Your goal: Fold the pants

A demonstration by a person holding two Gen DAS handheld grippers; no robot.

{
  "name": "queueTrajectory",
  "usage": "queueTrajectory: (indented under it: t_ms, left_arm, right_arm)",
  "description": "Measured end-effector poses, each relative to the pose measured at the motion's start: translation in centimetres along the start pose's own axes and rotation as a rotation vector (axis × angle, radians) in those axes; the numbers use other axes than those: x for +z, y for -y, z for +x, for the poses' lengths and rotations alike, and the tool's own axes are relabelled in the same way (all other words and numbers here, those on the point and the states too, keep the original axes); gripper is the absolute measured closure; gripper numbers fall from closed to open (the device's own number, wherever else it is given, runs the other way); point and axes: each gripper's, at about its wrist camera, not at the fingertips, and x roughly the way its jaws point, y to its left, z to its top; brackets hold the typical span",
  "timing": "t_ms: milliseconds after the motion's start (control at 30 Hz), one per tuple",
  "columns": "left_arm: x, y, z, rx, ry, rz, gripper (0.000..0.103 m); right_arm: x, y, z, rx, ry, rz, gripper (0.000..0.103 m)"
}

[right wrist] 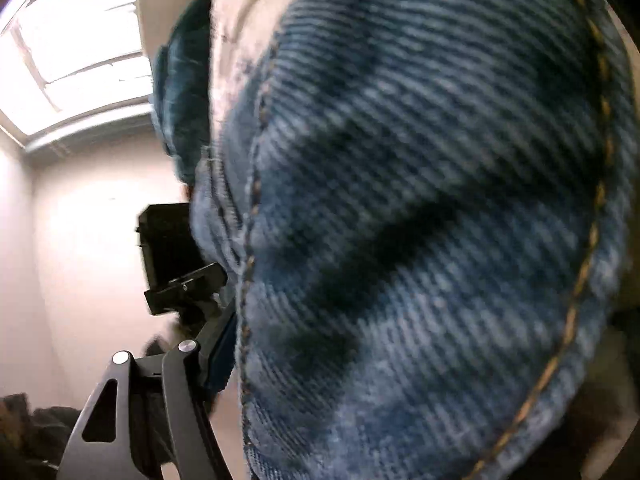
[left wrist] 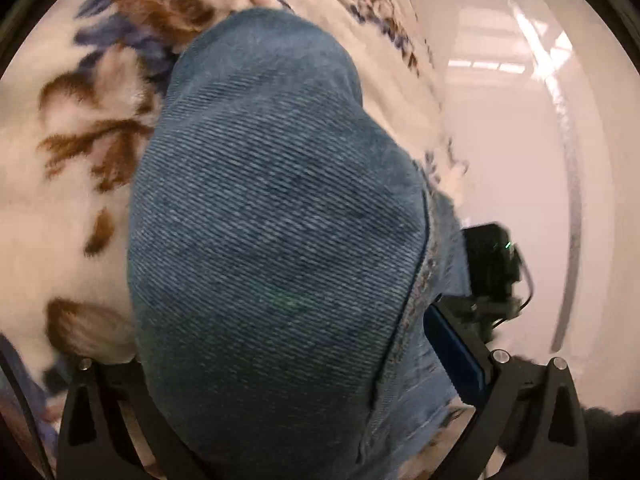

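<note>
Two views, both filled by blue denim pants [left wrist: 272, 240]. Left hand-held gripper [left wrist: 280, 432] angled down, fingers astride denim, grip unclear; floral blanket [left wrist: 72, 152] at left only. Right hand-held gripper [right wrist: 320, 420] likewise smothered, grip unclear; bright window [right wrist: 76, 52] upper left only.

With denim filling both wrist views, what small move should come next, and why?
Probably lower the jeans onto the floral blanket and flatten them. Denim bulges between the left gripper fingers and drapes across the right gripper, bunched rather than flat; whether the pads grip is hidden.
</note>
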Motion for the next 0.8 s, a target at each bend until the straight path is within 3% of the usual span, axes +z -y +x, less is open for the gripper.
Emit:
queueTrajectory:
  t_ms: [100,433,600,800]
  left_arm:
    - [-0.1,0.5,-0.6,-0.047,0.015,-0.018,0.002]
    - [-0.4,4.6,-1.8,-0.018,0.02,0.029,0.002]
    - [-1.0,7.7,-4.6,0.0,0.053,0.039,0.002]
    - [-2.3,9.5,-10.9,0.006,0.102,0.025,0.002]
  right_arm:
    - [-0.5,0.0,-0.3,0.029,0.002,-0.006,0.03]
    - [-1.8,-1.1,-1.5,0.085,0.018,-0.013,0.03]
    - [-2.2,-4.8,-0.3,0.085,-0.008,-0.053,0.03]
    - [-2.8,-11.0,2.8,0.089,-0.034,-0.088,0.03]
